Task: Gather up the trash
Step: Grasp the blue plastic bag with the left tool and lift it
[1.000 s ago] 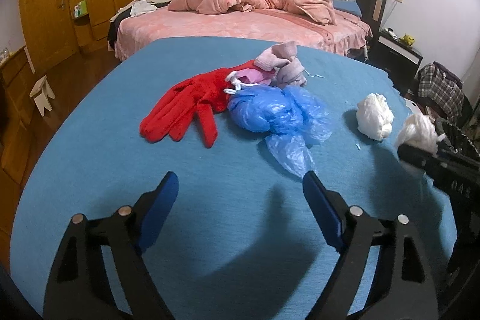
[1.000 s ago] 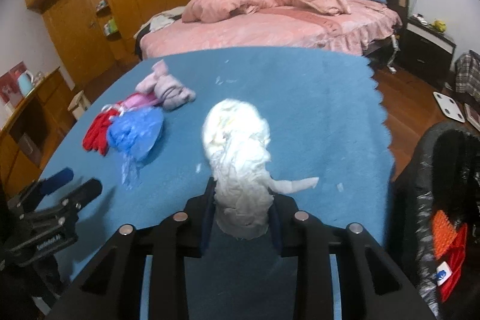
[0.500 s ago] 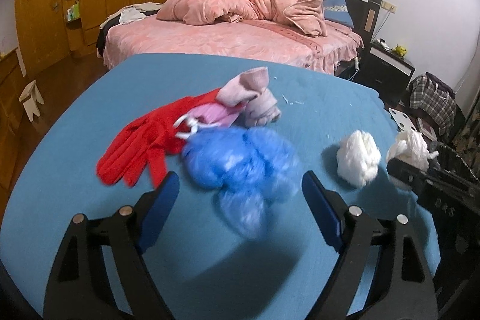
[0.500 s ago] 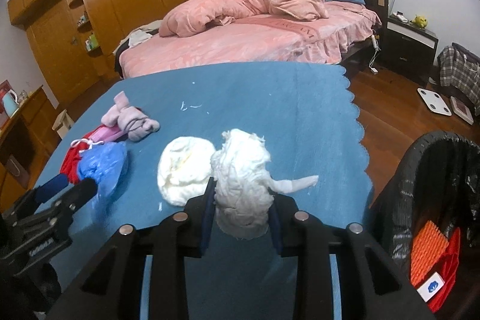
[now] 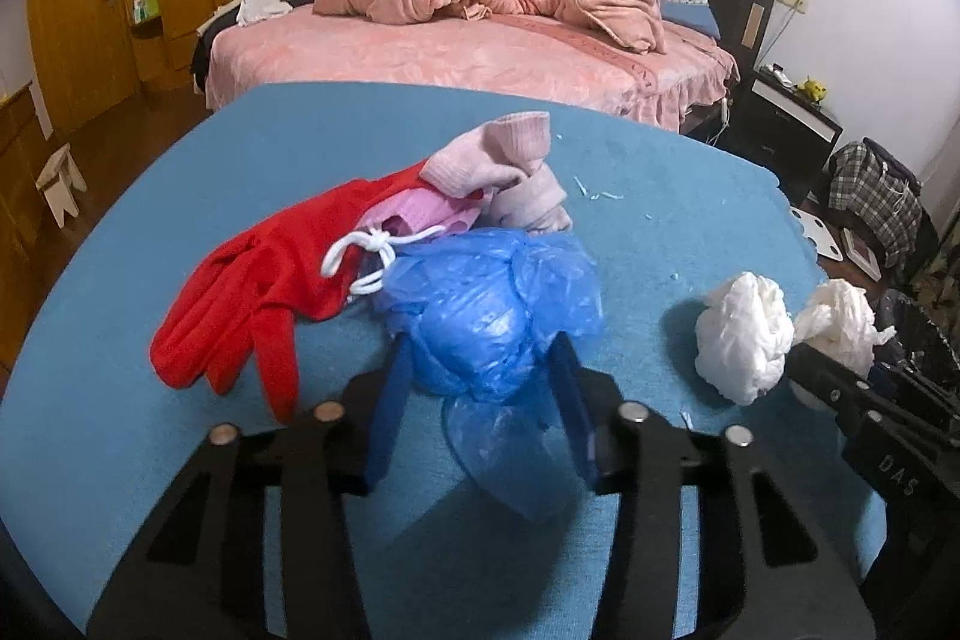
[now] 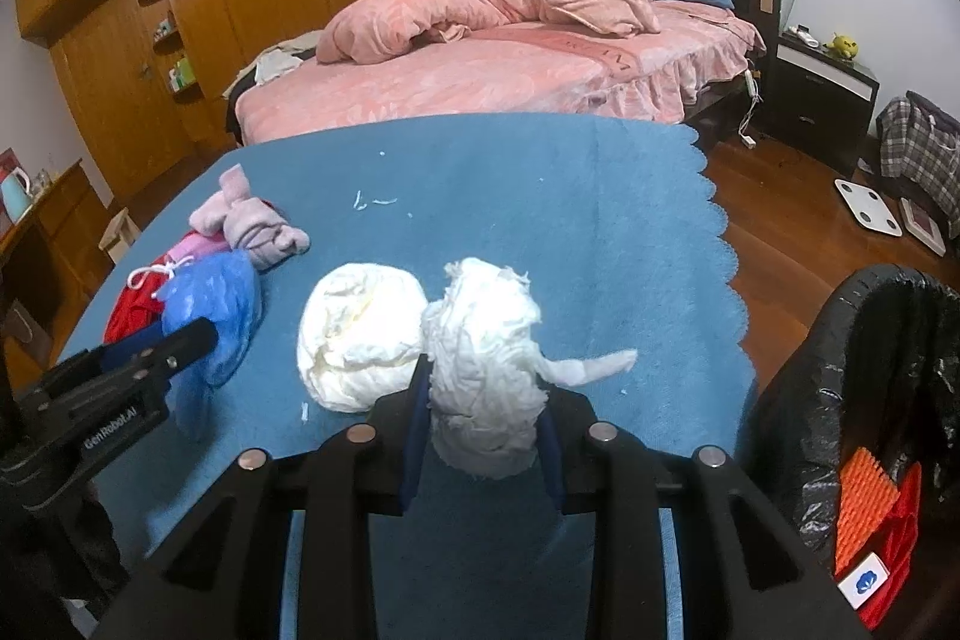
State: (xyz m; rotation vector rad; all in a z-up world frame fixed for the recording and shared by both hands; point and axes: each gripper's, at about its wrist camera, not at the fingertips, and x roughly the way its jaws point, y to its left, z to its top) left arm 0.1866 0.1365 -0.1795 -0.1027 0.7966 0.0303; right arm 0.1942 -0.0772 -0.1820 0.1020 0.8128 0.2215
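Note:
A crumpled blue plastic bag (image 5: 486,316) lies on the blue-covered table (image 5: 150,460). My left gripper (image 5: 480,370) straddles it. Its jaws are closing, and the blue pads press on the bag's two sides. My right gripper (image 6: 483,394) is shut on a white paper wad (image 6: 480,358), held just above the cloth. In the left wrist view that held wad (image 5: 837,319) shows at the right edge. A second white wad (image 6: 360,340) rests on the table just left of the held one. The bag (image 6: 210,310) also shows in the right wrist view, beside the left gripper's fingers (image 6: 198,334).
A red glove (image 5: 252,292), a pink mask (image 5: 414,220) with a white cord and pale pink socks (image 5: 498,160) lie just behind the bag. A black-lined bin (image 6: 870,370) stands past the table's right edge, with orange-red items inside. A pink bed (image 6: 510,70) is beyond.
My left gripper has moved forward over the blue bag, and its wide-open jaws have closed in on it. The right gripper still grips its wad; the second wad now sits beside it.

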